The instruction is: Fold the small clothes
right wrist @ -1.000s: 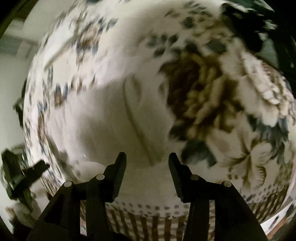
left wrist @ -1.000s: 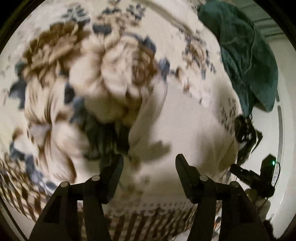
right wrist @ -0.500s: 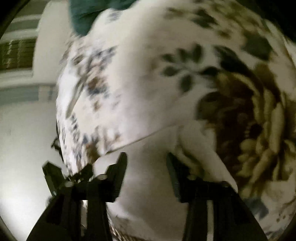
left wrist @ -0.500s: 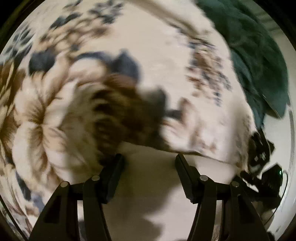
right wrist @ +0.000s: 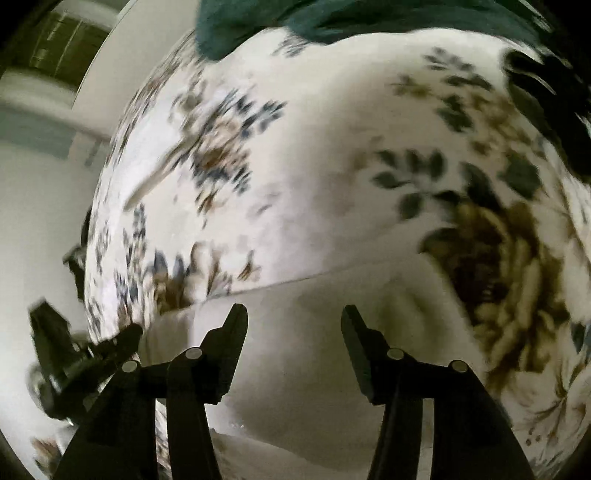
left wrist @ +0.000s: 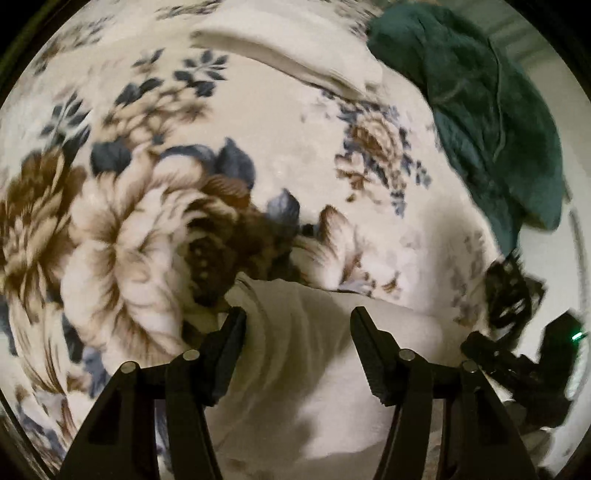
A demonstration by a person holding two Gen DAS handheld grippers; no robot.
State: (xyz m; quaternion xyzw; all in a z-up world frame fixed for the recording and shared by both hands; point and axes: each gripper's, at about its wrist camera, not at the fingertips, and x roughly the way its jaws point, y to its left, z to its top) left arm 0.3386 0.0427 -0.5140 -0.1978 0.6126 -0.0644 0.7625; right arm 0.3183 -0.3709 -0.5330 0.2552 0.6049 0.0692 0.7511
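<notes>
A cream-white small garment (left wrist: 306,365) lies on a floral blanket (left wrist: 140,206), low in the left wrist view. My left gripper (left wrist: 297,321) is open, its fingers straddling the garment's upper left corner, just above it. The same garment (right wrist: 295,354) fills the bottom of the right wrist view, its top edge running across. My right gripper (right wrist: 293,319) is open over it, near that edge. Nothing is held by either gripper. The right gripper (left wrist: 517,362) shows at the right edge of the left wrist view.
A dark teal cloth (left wrist: 491,110) is piled at the far right of the blanket, and shows at the top of the right wrist view (right wrist: 295,22). Another folded cream piece (left wrist: 295,55) lies at the far side. The left gripper (right wrist: 74,354) shows at lower left.
Both grippers have swept forward across the blanket and tilted up, so the far side and the teal cloth now show. Both stay open over the cream garment.
</notes>
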